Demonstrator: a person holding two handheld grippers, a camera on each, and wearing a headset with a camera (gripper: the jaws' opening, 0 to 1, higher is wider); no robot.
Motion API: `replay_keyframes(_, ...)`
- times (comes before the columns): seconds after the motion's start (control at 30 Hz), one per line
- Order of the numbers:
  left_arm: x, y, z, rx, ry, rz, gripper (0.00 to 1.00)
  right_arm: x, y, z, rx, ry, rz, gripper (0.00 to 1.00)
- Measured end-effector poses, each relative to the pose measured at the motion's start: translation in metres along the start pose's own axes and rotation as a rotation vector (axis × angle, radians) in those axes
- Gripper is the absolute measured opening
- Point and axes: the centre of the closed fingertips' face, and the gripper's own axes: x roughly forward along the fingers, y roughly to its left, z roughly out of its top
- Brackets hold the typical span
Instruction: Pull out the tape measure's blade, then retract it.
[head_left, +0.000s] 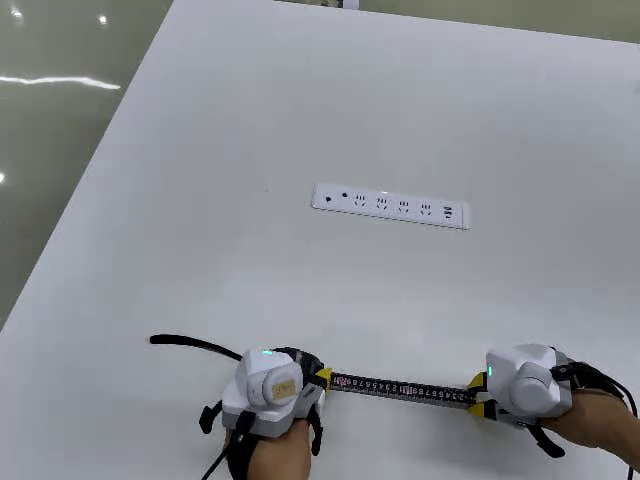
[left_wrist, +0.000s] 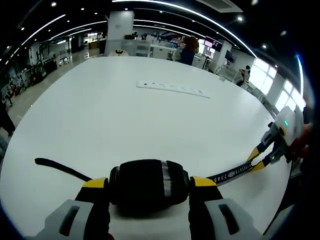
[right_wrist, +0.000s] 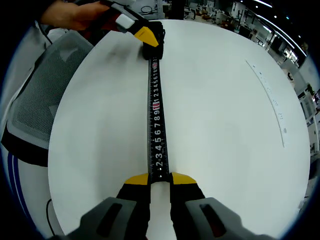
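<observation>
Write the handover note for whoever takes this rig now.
Left gripper: shut on the case, low over the table near its front edge.
Right gripper: shut on the blade at its tip.
Blade is out, stretched straight between the two, numbers up.
Done: pull-out, at least partly.
Left: retract the blade into the case.
Power strip lies farther back, apart.

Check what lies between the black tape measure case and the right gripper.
The extended black blade with white numerals runs from the round black case to the right gripper, clearest in the right gripper view.
</observation>
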Motion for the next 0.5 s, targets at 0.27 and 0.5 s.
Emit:
replay_keyframes(0.27,-0.0004,-0.0003,0.0001,0.007,0.002,-0.005,0.61,-0.0010,0.0011,0.0026,-0.005,-0.003,-0.013,0.13)
replay_keyframes(0.5,-0.0004,-0.0002,0.0001,0.007,0.004,-0.004,0.61,0.0017,0.0003,0.0050,-0.010,-0.014,-0.029,0.12)
